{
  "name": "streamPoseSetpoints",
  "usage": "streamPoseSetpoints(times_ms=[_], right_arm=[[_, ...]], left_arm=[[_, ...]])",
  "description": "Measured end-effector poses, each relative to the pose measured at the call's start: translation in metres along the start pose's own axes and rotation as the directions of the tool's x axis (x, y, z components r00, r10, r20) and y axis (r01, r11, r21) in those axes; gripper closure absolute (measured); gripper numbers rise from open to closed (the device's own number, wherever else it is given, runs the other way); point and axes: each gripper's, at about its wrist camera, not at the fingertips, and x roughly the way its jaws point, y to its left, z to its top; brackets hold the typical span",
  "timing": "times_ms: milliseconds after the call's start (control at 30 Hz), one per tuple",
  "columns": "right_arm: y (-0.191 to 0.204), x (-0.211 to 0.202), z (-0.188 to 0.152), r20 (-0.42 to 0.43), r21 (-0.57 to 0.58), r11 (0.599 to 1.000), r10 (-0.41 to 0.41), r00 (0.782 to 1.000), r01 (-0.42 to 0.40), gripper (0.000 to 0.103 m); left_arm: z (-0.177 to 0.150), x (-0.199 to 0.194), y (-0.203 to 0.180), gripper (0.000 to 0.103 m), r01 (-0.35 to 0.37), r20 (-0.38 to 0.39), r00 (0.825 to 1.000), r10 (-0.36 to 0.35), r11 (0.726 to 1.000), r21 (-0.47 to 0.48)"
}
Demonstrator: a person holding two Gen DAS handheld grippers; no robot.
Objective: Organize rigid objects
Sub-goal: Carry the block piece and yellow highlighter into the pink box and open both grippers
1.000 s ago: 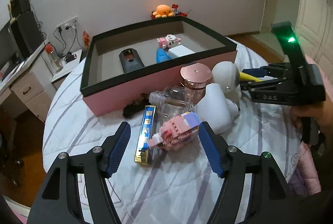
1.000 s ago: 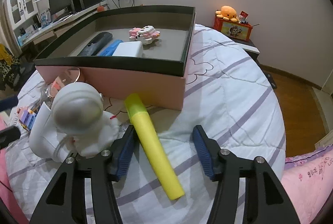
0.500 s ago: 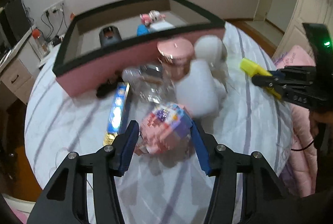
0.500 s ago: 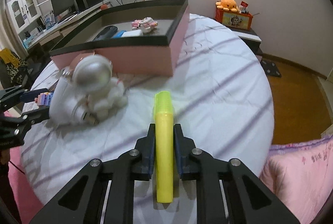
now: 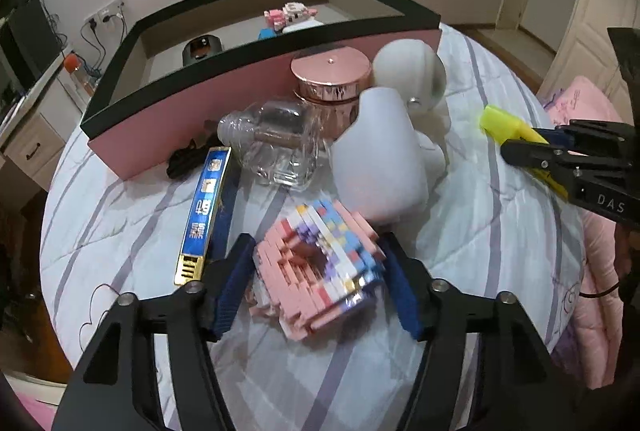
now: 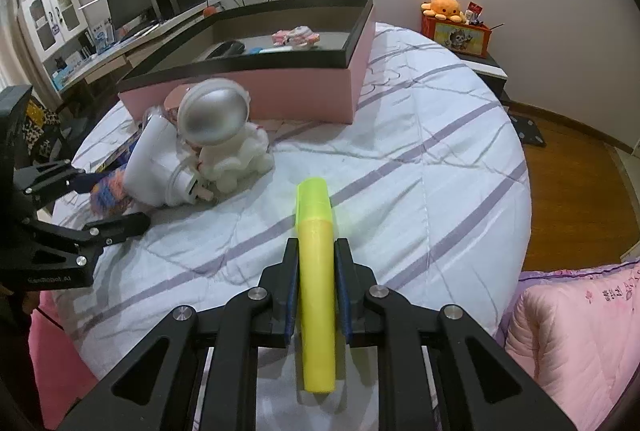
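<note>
Two grippers, both loaded. The right gripper [image 6: 316, 279] is clamped on the yellow highlighter [image 6: 317, 271], cap pointing forward, held above the striped quilt [image 6: 420, 167]; wide bare bedding lies ahead of it and to its right, up to the bed's rounded edge and the wooden floor [image 6: 576, 191]. The left gripper [image 5: 316, 271] has its blue pads [image 5: 234, 279] against both sides of the pink brick model [image 5: 320, 263], which looks pinched, though whether it is lifted off the quilt is hard to say. Just beyond it crowd the white jug [image 5: 380, 159], the astronaut figure [image 5: 412, 71], the clear bottle [image 5: 272, 143] and the rose-gold lidded jar [image 5: 330, 75], pressed near the pink box [image 5: 192, 107]. A blue-and-gold box [image 5: 204, 207] lies beside the left pad. Inside the pink box, against the far wall, sit another brick model [image 5: 292, 13] and a dark device [image 5: 202, 47], with open floor between them and the near wall.
</note>
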Motion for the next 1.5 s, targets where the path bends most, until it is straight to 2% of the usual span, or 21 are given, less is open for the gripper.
streamPoseSetpoints(times_ms=[67, 100, 133, 300, 333, 400, 600, 767, 1033, 1100, 1233, 1300, 1400, 1500], right_arm=[[-0.001, 0.001, 0.002, 0.01, 0.003, 1.0, 0.002, 1.0, -0.002, 0.073], [0.0, 0.002, 0.003, 0.015, 0.004, 1.0, 0.004, 1.0, -0.004, 0.062], [0.0, 0.003, 0.004, 0.017, 0.002, 1.0, 0.004, 1.0, -0.004, 0.057], [0.006, 0.009, 0.006, 0.042, -0.037, 0.999, -0.037, 0.998, 0.038, 0.059], [0.006, 0.009, 0.006, 0.05, -0.04, 0.998, -0.047, 0.998, 0.049, 0.068], [0.003, 0.008, 0.006, 0.06, -0.029, 0.998, -0.05, 0.997, 0.052, 0.077], [0.003, -0.001, 0.008, 0.077, -0.003, 1.0, -0.007, 0.997, 0.007, 0.077], [0.01, -0.014, 0.013, 0.105, 0.0, 0.999, 0.038, 0.994, -0.038, 0.077], [0.034, -0.052, 0.032, 0.245, -0.033, 0.998, 0.068, 0.967, -0.062, 0.077], [0.041, -0.06, 0.039, 0.28, -0.048, 0.997, 0.074, 0.957, -0.063, 0.077], [0.056, -0.074, 0.051, 0.348, -0.078, 0.996, 0.073, 0.935, -0.048, 0.077], [0.062, -0.08, 0.056, 0.375, -0.088, 0.995, 0.071, 0.924, -0.04, 0.077], [0.07, -0.084, 0.066, 0.399, -0.106, 0.994, 0.073, 0.914, -0.033, 0.077], [0.077, -0.087, 0.076, 0.415, -0.121, 0.992, 0.082, 0.906, -0.035, 0.077]], left_arm=[[-0.001, 0.0, 0.0, 0.045, 0.004, 0.007, 1.0, -0.004, 1.0, 0.002], [-0.002, -0.001, 0.0, 0.046, 0.007, 0.013, 1.0, -0.007, 1.0, 0.008], [-0.002, -0.002, 0.001, 0.046, 0.01, 0.014, 1.0, -0.01, 1.0, 0.006], [-0.006, -0.008, 0.009, 0.046, 0.075, 0.024, 0.997, -0.074, 0.997, -0.035], [-0.007, -0.009, 0.011, 0.046, 0.097, 0.029, 0.995, -0.096, 0.994, -0.05], [-0.01, -0.014, 0.018, 0.046, 0.161, 0.051, 0.986, -0.157, 0.983, -0.093], [-0.012, -0.026, 0.025, 0.046, 0.213, 0.093, 0.975, -0.202, 0.968, -0.134], [-0.007, -0.043, 0.033, 0.046, 0.214, 0.144, 0.971, -0.193, 0.966, -0.144], [0.007, -0.075, 0.051, 0.046, 0.146, 0.248, 0.964, -0.094, 0.969, -0.2], [0.014, -0.084, 0.057, 0.046, 0.072, 0.274, 0.962, -0.007, 0.971, -0.229], [0.026, -0.099, 0.071, 0.046, 0.055, 0.332, 0.942, 0.046, 0.955, -0.29], [0.031, -0.105, 0.074, 0.046, 0.021, 0.344, 0.935, 0.086, 0.955, -0.295], [0.039, -0.116, 0.08, 0.046, 0.017, 0.379, 0.919, 0.111, 0.948, -0.319], [0.045, -0.123, 0.079, 0.046, -0.021, 0.39, 0.909, 0.144, 0.953, -0.303]])
